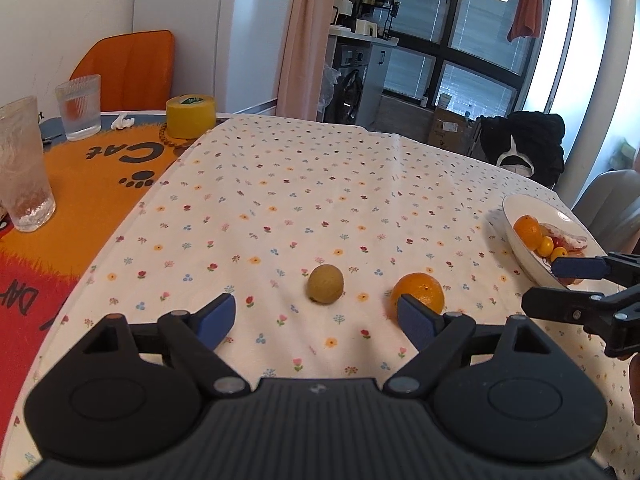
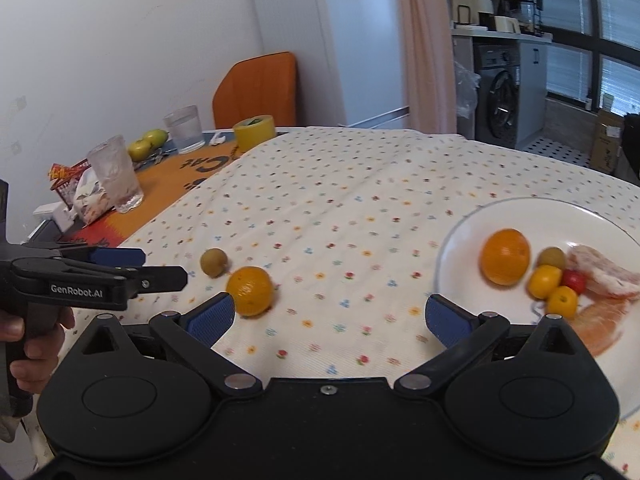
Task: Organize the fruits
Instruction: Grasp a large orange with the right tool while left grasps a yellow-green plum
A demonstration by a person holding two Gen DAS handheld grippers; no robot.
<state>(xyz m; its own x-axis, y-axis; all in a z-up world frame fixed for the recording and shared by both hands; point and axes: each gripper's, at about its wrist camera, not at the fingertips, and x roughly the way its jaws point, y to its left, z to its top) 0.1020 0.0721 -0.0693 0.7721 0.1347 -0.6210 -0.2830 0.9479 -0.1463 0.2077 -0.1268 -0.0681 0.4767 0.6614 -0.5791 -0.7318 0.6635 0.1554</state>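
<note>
A loose orange (image 1: pixel 420 294) and a brown-green kiwi (image 1: pixel 325 284) lie on the flowered tablecloth. My left gripper (image 1: pixel 316 316) is open just short of them, its right finger in front of the orange. The white plate (image 1: pixel 528 206) at the right holds another orange, small yellow fruits, a red one and peeled citrus pieces. My right gripper (image 1: pixel 540 285) hovers open at the plate's near edge. In the right wrist view, my right gripper (image 2: pixel 328 318) is open and empty between the loose orange (image 2: pixel 250 290) and the plate (image 2: pixel 520 220). The kiwi (image 2: pixel 214 262) sits behind it. A hand holds my left gripper (image 2: pixel 156 266).
On the orange cat mat (image 1: pixel 100 176) at the left stand two glasses (image 1: pixel 22 168) (image 1: pixel 79 106) and a yellow tape roll (image 1: pixel 191 116). Two green apples (image 2: pixel 148 142) and snack packets (image 2: pixel 84 196) lie behind. An orange chair (image 1: pixel 132 66) stands behind the table.
</note>
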